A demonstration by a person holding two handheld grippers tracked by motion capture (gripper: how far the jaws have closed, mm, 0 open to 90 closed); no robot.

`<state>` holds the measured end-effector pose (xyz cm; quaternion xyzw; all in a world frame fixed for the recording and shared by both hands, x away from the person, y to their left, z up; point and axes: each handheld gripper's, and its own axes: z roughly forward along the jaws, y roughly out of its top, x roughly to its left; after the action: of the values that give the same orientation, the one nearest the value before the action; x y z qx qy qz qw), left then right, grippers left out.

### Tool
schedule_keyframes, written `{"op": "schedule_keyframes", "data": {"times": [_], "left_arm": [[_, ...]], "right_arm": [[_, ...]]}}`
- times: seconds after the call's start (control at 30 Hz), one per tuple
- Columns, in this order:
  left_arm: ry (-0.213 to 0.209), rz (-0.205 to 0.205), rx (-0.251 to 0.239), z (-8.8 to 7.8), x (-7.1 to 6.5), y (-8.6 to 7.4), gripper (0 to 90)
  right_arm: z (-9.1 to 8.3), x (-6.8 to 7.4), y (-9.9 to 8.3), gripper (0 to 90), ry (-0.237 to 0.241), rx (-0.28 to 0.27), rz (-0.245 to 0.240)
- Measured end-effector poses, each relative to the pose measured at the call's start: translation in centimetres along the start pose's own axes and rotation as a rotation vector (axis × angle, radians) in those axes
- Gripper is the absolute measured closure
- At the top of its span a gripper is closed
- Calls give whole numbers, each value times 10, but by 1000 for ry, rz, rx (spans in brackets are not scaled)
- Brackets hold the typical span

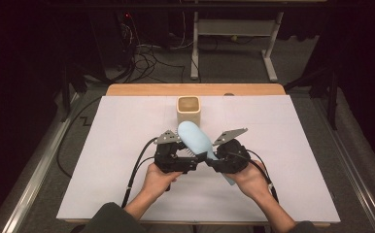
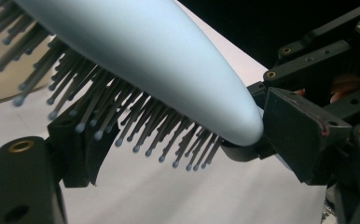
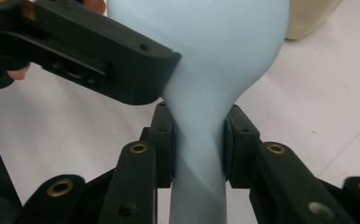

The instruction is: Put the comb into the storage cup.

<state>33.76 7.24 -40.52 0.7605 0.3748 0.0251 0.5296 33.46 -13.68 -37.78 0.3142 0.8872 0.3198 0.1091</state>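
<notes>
The right tool (image 3: 199,144) pinches the hairbrush (image 1: 195,138) at its neck, holding it above the worktop (image 1: 297,145) near the cup (image 1: 189,110). The left tool (image 2: 169,154), spread, brackets the bristles (image 2: 136,126), probably to steady the head.

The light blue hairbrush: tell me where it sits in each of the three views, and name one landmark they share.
High view: the hairbrush is at centre, between both grippers, just before the beige cup.
Left gripper view: its head crosses the top, bristles down, tapering toward the right.
Right gripper view: at centre, its handle clamped between the right gripper jaws.
Shared landmark: the white table sheet.
</notes>
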Motion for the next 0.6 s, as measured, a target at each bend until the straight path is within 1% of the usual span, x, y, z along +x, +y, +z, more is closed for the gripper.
{"op": "schedule_keyframes", "data": {"times": [0.03,0.07,0.13,0.27,0.33,0.47,0.53,0.6], "left_arm": [[1,-4,-1,1,0,0,200],[2,-6,-1,1,0,1,199],[1,-9,2,2,0,2,201],[-4,-19,15,2,1,3,214],[-1,-19,25,2,1,4,227],[12,-9,33,2,-1,5,233],[-2,4,51,1,1,5,241],[-12,2,61,0,3,6,249]], "right_arm": [[1,0,0,703,-1,-2,-8],[1,1,1,703,1,2,-4],[2,2,2,703,5,-1,-12],[4,4,3,704,10,4,-9],[6,5,3,704,9,13,-19],[7,7,4,704,8,17,-19],[8,7,4,704,11,17,-17],[9,8,5,704,8,20,-19]]}}
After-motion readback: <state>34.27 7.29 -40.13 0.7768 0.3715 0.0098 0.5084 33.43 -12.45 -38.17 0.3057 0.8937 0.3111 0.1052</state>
